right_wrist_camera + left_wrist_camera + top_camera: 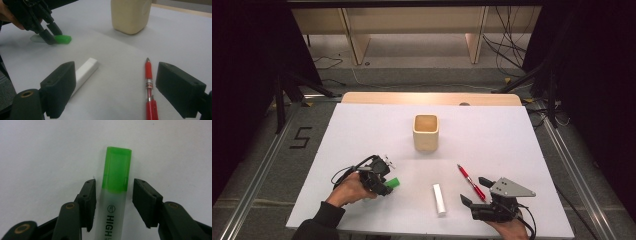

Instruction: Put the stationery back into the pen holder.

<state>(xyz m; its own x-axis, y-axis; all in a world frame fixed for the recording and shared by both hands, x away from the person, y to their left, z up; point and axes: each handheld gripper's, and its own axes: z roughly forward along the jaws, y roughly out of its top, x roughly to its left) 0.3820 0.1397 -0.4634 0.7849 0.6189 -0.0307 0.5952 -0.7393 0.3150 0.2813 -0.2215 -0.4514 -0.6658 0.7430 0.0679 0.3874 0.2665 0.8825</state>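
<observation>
Now my left gripper (113, 192) straddles the green-capped translucent highlighter (115, 192), matte black jaws half-closed, slim gaps either side, my right gripper (115, 87) gaping wide, white block and glossy red pen between its jaws.

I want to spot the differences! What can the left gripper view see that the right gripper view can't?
Left gripper view alone: the printed word HIGH on the highlighter's barrel, and the small gaps between the left tool's pads and the barrel. Right gripper view alone: the red pen, the white stick, the cream cup and the right tool. Both: the green-capped highlighter, the left tool and the white table.
</observation>
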